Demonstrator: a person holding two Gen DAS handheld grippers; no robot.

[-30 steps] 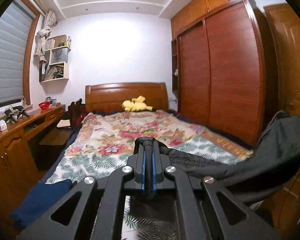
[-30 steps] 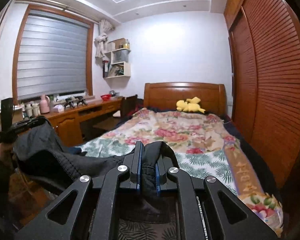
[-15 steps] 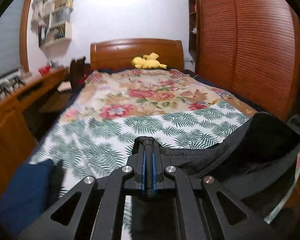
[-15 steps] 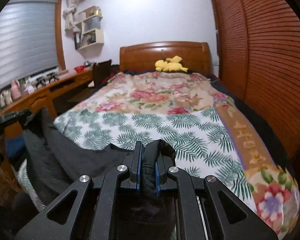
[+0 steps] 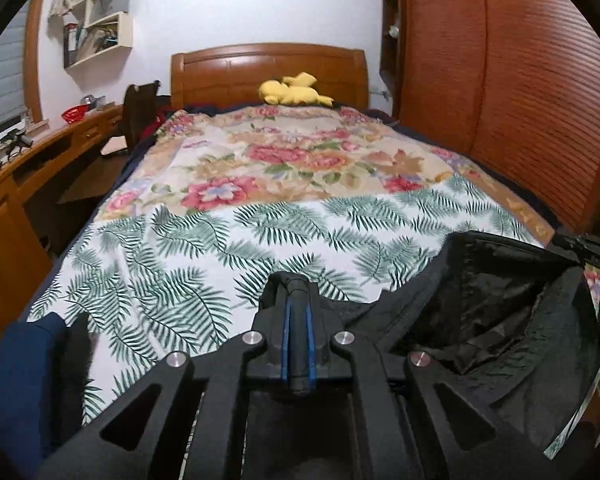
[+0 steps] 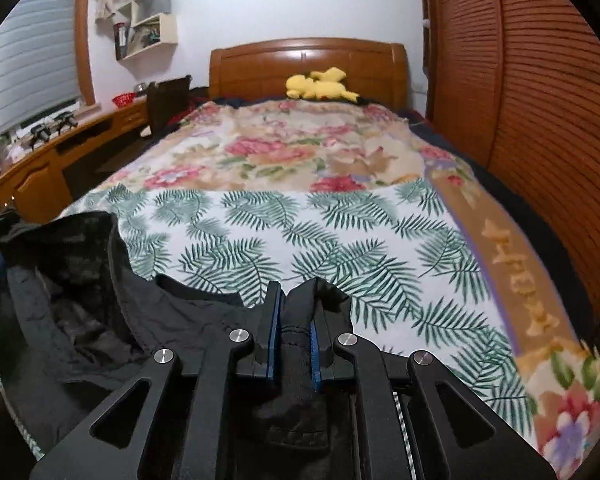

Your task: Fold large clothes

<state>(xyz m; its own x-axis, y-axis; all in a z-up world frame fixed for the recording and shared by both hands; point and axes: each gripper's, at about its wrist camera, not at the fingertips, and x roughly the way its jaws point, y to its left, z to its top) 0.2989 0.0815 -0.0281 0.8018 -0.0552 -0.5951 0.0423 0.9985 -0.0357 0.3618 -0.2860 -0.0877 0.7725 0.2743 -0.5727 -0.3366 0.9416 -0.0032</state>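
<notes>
A large black garment hangs stretched between my two grippers over the foot of the bed. My left gripper is shut on one edge of it; the cloth runs off to the right, open side showing. My right gripper is shut on the other edge, with a fold bunched between its blue pads; the garment sags off to the left. Both grippers are low over the fern-print bedspread, also seen in the right wrist view.
A yellow plush toy lies by the wooden headboard. A wooden desk and dark chair stand left of the bed. Slatted wardrobe doors line the right. A dark blue cloth lies at the bed's near left corner.
Both grippers have dropped and tilted down toward the bed with the garment still held. The ceiling has left view and the bedspread now fills the frames.
</notes>
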